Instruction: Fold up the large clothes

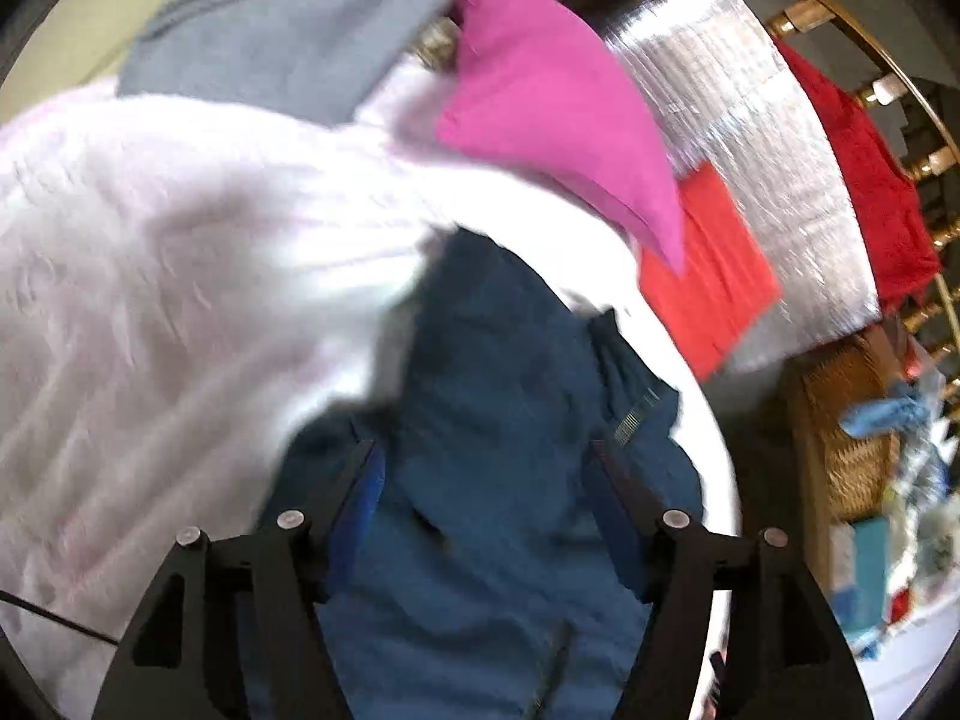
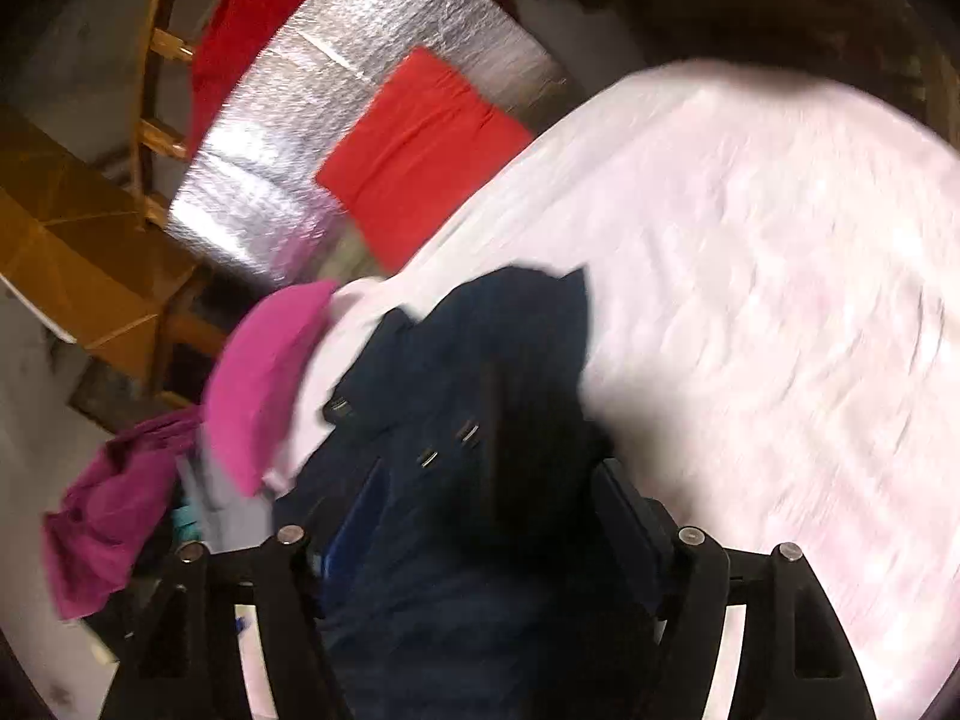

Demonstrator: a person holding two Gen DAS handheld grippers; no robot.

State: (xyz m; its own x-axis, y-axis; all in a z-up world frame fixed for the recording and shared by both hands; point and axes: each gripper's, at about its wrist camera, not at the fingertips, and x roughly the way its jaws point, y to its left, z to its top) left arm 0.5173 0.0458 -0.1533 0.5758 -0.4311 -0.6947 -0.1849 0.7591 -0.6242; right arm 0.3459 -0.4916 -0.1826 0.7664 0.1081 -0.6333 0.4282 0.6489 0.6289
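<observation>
A dark blue garment [image 1: 504,396] with snaps lies bunched on a white-pink bedsheet [image 1: 150,252]. My left gripper [image 1: 483,456] has its fingers spread wide, with the blue cloth lying between and under them. In the right wrist view the same blue garment [image 2: 480,408] fills the gap of my right gripper [image 2: 489,474], whose fingers [image 2: 624,504] are also spread apart. Both views are blurred by motion. Whether either gripper pinches cloth further in is hidden.
A magenta folded cloth [image 1: 552,102] and a grey garment [image 1: 288,24] lie on the bed. A red cloth [image 2: 414,150] lies on a silver foil mat [image 2: 360,60]. A wooden railing [image 2: 156,48], a wicker basket [image 1: 846,432] and purple clothes [image 2: 114,510] stand around.
</observation>
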